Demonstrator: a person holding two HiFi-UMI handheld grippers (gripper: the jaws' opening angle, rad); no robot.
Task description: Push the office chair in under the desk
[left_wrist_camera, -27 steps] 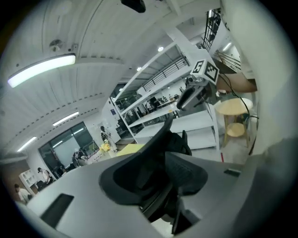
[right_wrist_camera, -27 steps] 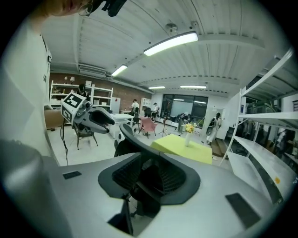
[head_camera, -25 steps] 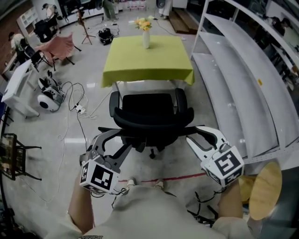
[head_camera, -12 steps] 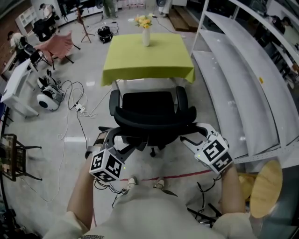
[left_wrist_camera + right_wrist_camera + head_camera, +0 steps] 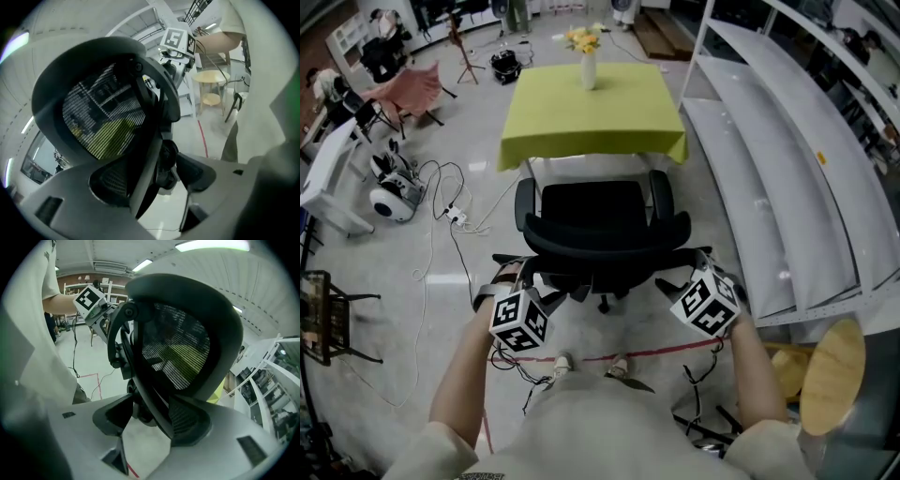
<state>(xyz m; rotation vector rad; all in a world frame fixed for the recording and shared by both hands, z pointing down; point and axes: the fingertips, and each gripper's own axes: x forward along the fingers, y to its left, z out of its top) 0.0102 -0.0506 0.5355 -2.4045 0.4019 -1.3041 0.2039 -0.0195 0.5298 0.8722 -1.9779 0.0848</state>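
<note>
Both of my grippers are at the rear of the chair (image 5: pixel 602 234), which stands on the floor just short of the desk (image 5: pixel 591 117), seat toward it and not yet under it. The jaws of my left gripper (image 5: pixel 525 286) have just been opening and stand spread wide. Its own view shows the dark frame of the backrest (image 5: pixel 105 117) running between them, and no pad looks pressed on it. My right gripper (image 5: pixel 689 277) is the same: the jaws have just been opening, they are wide, and the opposite edge of the backrest (image 5: pixel 183 352) sits between them unpinched. The main risk I see is an uneven shove. If one side bites or pushes before the other, the chair could swivel or roll off to one side, toward the shelving (image 5: pixel 769 141) on my right, instead of going straight in. If I close on mesh and not on frame, the jaws may slip or the mesh may just give. The armrests (image 5: pixel 525 202) look fairly high, so I judge they could catch the green cloth (image 5: pixel 581 155) or the desk edge. A hard bump there could rock the vase (image 5: pixel 587 67) on the far side of the top.
</note>
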